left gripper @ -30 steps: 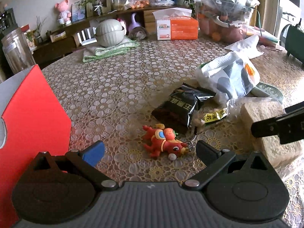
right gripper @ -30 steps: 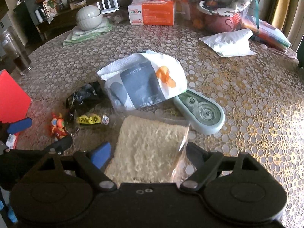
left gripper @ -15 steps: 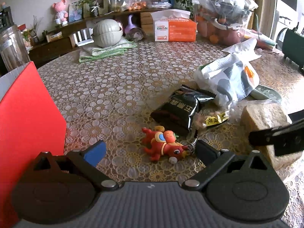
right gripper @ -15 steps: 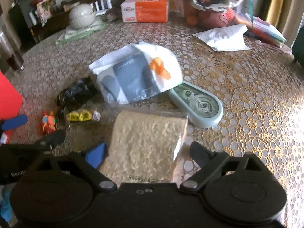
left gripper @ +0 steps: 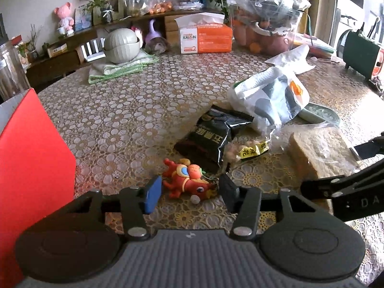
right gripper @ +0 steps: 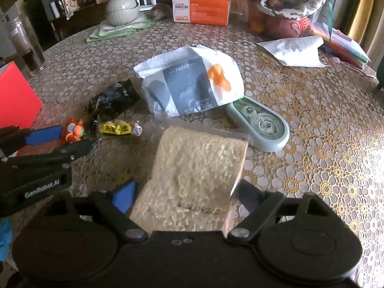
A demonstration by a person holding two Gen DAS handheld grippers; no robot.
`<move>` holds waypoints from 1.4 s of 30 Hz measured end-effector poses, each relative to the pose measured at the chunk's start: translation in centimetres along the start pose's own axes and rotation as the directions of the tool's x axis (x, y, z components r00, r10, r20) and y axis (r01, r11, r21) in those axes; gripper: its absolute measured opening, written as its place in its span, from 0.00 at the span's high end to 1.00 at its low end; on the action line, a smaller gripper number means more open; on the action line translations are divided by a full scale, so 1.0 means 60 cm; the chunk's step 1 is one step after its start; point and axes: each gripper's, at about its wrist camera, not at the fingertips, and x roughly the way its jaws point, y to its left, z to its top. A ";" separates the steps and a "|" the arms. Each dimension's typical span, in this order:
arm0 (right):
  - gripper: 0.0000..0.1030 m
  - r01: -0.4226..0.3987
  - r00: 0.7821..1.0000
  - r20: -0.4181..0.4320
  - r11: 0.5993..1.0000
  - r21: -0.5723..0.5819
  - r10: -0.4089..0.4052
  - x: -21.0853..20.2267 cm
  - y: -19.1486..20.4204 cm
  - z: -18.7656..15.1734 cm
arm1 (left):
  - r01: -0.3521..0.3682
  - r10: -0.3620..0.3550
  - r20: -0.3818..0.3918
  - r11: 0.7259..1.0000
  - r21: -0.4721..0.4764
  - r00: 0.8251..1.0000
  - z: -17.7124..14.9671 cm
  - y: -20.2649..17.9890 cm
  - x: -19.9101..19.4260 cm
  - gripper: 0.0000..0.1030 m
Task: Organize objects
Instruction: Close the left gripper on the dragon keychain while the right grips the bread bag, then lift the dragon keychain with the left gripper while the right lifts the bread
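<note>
Both closing fingers [left gripper: 151,193] flank red toy [left gripper: 188,183], not yet pressing.

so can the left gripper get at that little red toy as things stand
Probably yes: the red toy lies flat on the table between the left gripper's closing fingers, nothing on top of it; the black snack packet just beyond looks clear of the fingers.

You see a red-and-orange toy keychain [left gripper: 189,182], a black snack packet [left gripper: 211,139], a pale beige bagged bread slice [right gripper: 199,175], an orange tissue box [left gripper: 206,38], and a gold-and-white floral lace tablecloth [right gripper: 324,144].
</note>
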 end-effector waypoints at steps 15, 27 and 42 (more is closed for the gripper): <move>0.24 -0.095 0.995 0.044 0.995 0.020 0.094 -0.080 -0.019 -0.037 | 0.032 -0.035 -0.037 0.996 -0.085 0.999 -0.017 0.003 -0.062 0.54; 0.24 -0.118 0.992 0.037 0.993 0.001 0.118 -0.149 -0.024 -0.082 | 0.088 -0.094 -0.047 0.989 -0.120 0.994 -0.042 -0.024 -0.144 0.54; 0.24 -0.103 0.991 0.087 0.994 -0.043 0.106 -0.212 -0.018 -0.103 | 0.113 -0.119 -0.035 0.986 -0.125 0.992 -0.061 -0.019 -0.203 0.67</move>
